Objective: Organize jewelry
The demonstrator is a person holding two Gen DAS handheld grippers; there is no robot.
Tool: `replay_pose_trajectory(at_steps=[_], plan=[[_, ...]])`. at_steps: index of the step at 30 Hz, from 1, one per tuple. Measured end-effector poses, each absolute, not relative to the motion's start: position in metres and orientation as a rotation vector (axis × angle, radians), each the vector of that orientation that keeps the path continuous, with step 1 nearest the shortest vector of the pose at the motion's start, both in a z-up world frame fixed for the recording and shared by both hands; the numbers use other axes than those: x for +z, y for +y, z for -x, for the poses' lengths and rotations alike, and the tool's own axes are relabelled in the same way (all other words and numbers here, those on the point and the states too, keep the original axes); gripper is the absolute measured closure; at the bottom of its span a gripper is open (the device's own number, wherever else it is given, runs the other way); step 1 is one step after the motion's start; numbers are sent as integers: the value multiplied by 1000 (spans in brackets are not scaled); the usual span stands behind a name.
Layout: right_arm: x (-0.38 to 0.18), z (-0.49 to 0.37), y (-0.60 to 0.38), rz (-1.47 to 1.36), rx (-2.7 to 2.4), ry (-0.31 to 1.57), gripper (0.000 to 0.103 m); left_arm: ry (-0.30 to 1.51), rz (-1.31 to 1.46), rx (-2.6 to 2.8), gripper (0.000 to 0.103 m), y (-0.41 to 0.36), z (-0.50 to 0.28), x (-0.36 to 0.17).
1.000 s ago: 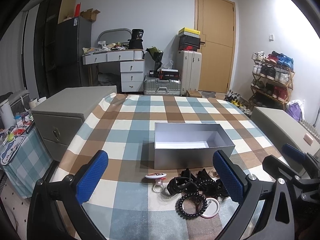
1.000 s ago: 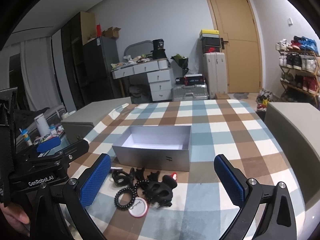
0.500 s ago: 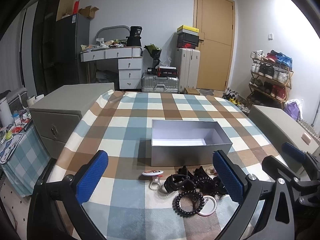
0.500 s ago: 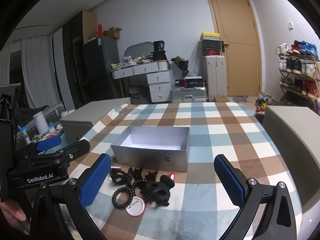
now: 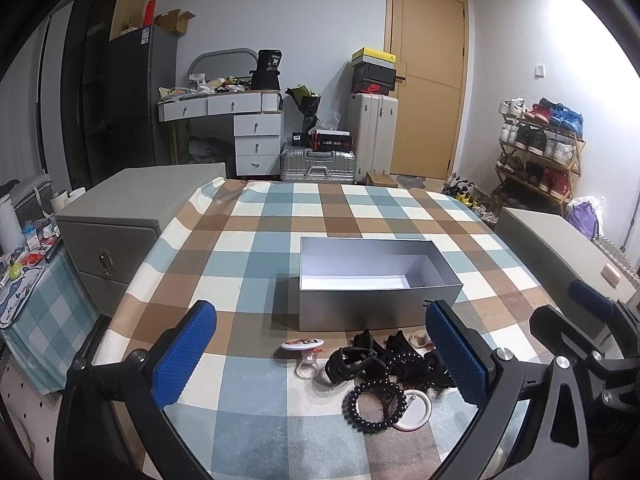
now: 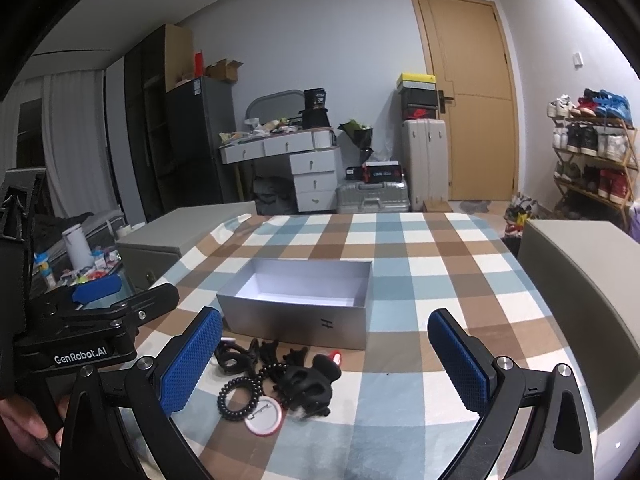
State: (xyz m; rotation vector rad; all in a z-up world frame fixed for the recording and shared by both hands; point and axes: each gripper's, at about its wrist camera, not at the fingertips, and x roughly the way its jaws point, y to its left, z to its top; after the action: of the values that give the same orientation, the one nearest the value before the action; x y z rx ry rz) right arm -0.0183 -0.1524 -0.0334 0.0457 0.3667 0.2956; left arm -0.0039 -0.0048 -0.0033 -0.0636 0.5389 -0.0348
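Observation:
An open silver box (image 5: 372,288) (image 6: 296,308), empty, sits mid-table on a checked cloth. In front of it lies a pile of accessories: black hair clips (image 5: 360,360) (image 6: 304,380), a black coil hair tie (image 5: 374,404) (image 6: 236,398), a round white badge (image 5: 414,412) (image 6: 266,418), a small pin badge (image 5: 302,345) and a clear ring (image 5: 307,368). My left gripper (image 5: 320,360) is open and empty, held above the near side of the pile. My right gripper (image 6: 326,364) is open and empty, to the right of the pile.
Grey cabinets stand at the table's left (image 5: 120,224) and right (image 5: 560,248). A side table with bottles and clutter (image 5: 24,256) is at the far left. A desk, suitcases, door and shoe rack fill the room behind.
Both views have shifted slightly; the box and pile sit a little differently in frame. Both grippers stay open. Nothing on the table has moved.

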Motion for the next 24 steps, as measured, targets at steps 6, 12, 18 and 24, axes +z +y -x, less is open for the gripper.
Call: replay_pose_trajectory(at_steps=[6, 12, 18, 24], plan=[[-34, 17, -152, -47, 313, 368, 1, 542, 61, -40, 1, -5, 4, -4], [-40, 12, -155, -57, 330, 382, 2, 556, 54, -59, 1, -5, 2, -9], [-54, -3, -161, -101, 368, 440, 7, 559, 70, -48, 1, 0, 3, -15], [-73, -22, -166, -147, 405, 529, 17, 583, 121, -57, 1, 10, 1, -30]])
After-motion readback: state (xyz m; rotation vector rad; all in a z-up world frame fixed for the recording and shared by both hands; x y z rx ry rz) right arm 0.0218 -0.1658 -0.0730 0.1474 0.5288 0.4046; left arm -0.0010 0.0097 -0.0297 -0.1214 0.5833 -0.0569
